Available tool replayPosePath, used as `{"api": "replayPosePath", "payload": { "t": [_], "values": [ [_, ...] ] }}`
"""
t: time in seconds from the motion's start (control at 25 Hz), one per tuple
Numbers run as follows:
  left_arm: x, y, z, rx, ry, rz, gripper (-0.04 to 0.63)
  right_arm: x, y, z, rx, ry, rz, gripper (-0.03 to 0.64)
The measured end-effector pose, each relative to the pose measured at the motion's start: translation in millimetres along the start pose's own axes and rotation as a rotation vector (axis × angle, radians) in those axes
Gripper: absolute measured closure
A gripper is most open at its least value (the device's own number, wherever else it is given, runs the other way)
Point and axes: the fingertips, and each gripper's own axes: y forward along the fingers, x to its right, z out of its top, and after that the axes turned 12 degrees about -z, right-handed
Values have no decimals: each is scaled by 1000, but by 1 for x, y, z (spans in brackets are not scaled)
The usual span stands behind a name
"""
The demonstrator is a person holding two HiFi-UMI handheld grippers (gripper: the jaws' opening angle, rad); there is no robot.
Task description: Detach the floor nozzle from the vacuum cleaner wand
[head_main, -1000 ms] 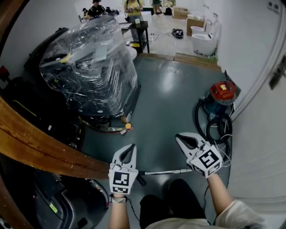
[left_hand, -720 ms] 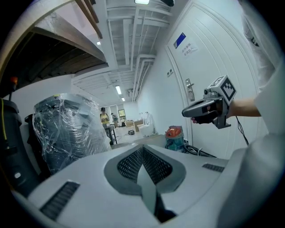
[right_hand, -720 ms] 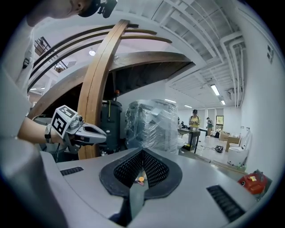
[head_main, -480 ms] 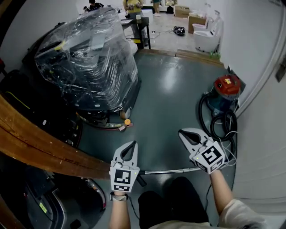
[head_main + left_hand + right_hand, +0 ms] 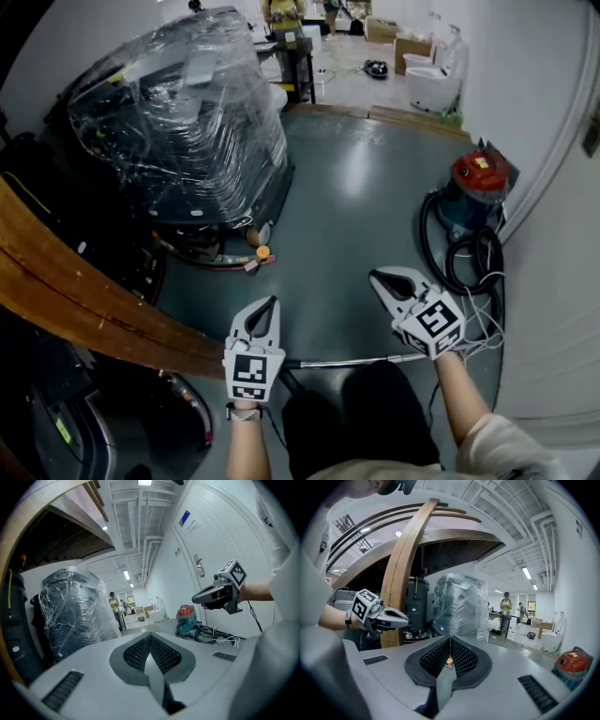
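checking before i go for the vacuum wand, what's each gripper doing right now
Left white gripper: shut, holding nothing.
Right white gripper: shut, holding nothing.

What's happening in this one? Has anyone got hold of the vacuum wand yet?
Not yet. A person holds a gripper in each hand above a grey floor. The left gripper and the right gripper are both shut and empty, touching nothing. The metal wand lies on the floor below them, close to the person's knees. The red-topped vacuum cleaner sits by the wall on the right. Nothing has been detached so far.
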Motion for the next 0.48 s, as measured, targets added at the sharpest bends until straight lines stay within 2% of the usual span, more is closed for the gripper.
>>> {"api": "replayPosePath", "payload": {
  "t": [0.28, 0.48],
  "values": [
    [7, -2, -25, 23, 32, -4, 595, -13, 1, -31, 4, -19, -11, 588],
    [13, -8, -51, 26, 37, -8, 595, -22, 1, -52, 45, -77, -9, 586]
  ]
}}
